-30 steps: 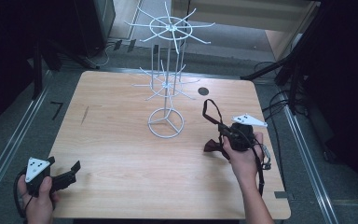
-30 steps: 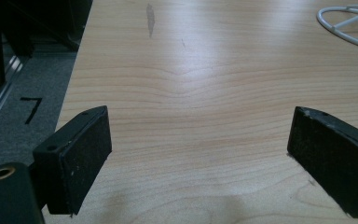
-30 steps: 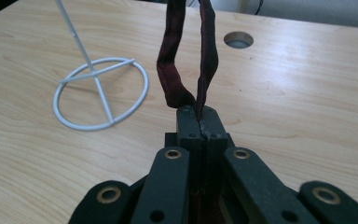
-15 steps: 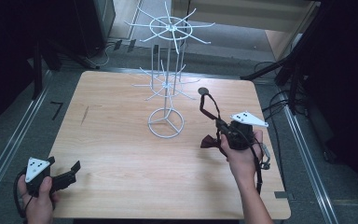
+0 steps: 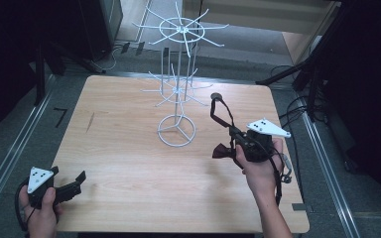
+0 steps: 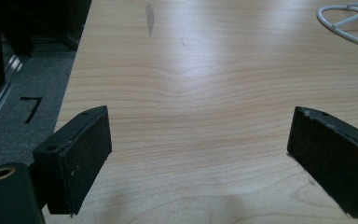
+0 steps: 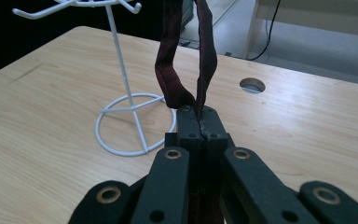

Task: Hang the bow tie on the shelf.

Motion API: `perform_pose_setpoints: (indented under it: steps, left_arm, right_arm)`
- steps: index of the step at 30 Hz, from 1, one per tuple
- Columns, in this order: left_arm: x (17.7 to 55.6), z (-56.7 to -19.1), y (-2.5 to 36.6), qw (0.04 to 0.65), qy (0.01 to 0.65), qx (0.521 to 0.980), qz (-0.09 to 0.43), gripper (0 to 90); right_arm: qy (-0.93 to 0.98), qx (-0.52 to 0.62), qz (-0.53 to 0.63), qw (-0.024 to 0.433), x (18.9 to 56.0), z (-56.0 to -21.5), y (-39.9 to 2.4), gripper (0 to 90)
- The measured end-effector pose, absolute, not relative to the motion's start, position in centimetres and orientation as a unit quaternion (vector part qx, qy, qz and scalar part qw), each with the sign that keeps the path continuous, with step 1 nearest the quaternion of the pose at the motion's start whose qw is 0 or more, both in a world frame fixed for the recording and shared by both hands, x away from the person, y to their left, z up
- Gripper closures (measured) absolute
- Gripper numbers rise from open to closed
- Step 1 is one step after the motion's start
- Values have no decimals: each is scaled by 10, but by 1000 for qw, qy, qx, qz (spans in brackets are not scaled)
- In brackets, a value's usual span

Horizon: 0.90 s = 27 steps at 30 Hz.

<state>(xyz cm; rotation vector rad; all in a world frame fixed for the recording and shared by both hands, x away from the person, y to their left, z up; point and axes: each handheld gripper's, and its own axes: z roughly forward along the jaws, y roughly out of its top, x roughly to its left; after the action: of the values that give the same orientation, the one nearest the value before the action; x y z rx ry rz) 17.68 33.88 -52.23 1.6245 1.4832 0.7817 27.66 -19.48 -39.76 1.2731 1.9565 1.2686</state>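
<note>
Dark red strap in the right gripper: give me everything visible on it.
The strap is a narrow, dark maroon band that looks like fabric, forming a loop. The right gripper is shut on it, its black fingers pinching both runs of the loop together. The loop stands up from the fingers, clear of the wooden table. In the high view a short dark end sticks out beside the hand. It sits right of the white wire stand, not touching it.

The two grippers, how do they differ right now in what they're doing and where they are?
The left gripper has its jaws spread wide with nothing between them; the right gripper is clamped shut on a dark red strap, whose loop stands up above its jaws. The left gripper sits low at the near left corner of the wooden table; the right one is raised beside the white wire hook stand. Both are hand-held and carry a grey three-cornered plate.
</note>
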Motion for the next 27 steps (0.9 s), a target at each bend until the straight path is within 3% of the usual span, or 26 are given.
perform_pose_setpoints:
  steps: [15,27]
  left_arm:
    - [177,-522,338,390,585,642,307,72]
    - [177,-522,338,393,584,640,307,73]
  right_arm:
    - [729,436,476,229,260,-378,-189,900]
    - [732,435,480,211,281,-390,-178,900]
